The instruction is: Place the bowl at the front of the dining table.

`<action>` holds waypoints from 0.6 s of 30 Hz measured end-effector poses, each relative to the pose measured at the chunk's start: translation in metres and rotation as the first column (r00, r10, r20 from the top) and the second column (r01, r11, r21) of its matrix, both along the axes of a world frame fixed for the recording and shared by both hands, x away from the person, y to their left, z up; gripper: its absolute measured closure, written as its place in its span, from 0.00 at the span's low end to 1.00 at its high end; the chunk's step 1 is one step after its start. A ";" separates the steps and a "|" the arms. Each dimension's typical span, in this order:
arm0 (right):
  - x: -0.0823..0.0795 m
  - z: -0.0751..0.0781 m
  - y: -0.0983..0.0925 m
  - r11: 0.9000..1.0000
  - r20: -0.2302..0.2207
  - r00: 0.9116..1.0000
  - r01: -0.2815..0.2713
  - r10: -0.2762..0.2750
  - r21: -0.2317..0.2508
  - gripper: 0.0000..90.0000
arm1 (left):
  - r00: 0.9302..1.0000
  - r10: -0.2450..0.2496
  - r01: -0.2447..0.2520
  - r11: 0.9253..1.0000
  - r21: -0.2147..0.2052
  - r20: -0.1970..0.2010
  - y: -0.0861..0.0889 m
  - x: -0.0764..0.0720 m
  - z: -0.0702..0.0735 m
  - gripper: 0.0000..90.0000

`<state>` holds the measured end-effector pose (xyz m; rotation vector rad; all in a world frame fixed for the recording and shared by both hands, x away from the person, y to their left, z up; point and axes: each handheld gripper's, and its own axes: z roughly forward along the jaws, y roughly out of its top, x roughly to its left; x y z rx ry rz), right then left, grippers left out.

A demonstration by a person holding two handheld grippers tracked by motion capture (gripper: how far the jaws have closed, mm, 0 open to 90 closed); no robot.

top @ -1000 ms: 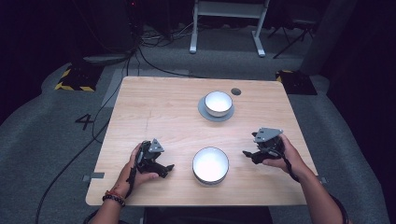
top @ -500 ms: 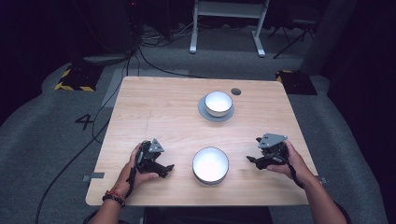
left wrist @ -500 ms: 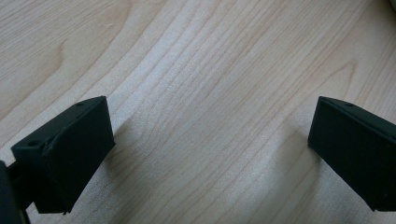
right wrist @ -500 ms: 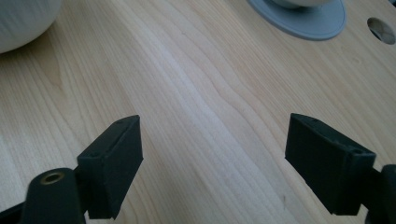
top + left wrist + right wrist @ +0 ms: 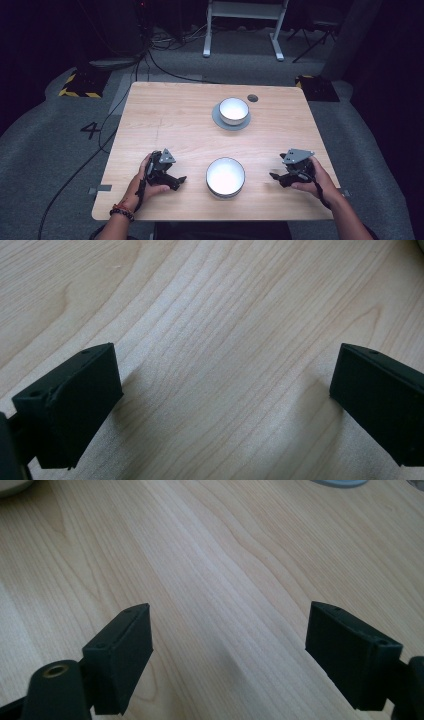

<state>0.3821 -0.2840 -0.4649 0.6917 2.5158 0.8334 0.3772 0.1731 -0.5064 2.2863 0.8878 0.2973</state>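
We're parked either side of the near bowl (image 5: 225, 176), which sits at roughly 6 o'clock of the table (image 5: 165, 120) centre, close to the front edge and midway between our two tools. Our read: white, glazed, probably ceramic or melamine, so rigid, moderately heavy for a two-jaw pinch, slick on the wall, and chippable if it drops or knocks the other one. Best hold looks like the rim: one jaw inside, one outside, biting the lip at its 3 or 9 o'clock side, since the round body is too wide and smooth to straddle. A second bowl (image 5: 234, 110) stands on a grey saucer (image 5: 218, 120) at about 12 o'clock, well apart from the near one, with a small dark disc (image 5: 252, 98) just past it at 1 o'clock. Left gripper (image 5: 172, 181) rests low on the wood at the near bowl's 9 o'clock, jaws pointing toward it; in the left gripper view the jaws stand wide apart with bare wood grain between them, nothing gripped or touched. Right gripper (image 5: 276, 176) sits at the bowl's 3 o'clock, a bit farther off; the right gripper view shows its jaws equally spread, empty, over bare tabletop, a sliver of the bowl at the top left corner.
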 end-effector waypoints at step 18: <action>-0.009 -0.012 -0.021 0.999 -0.017 0.999 0.030 -0.030 0.009 0.21 | 1.000 0.000 0.000 1.000 0.000 0.000 0.000 0.000 0.000 0.00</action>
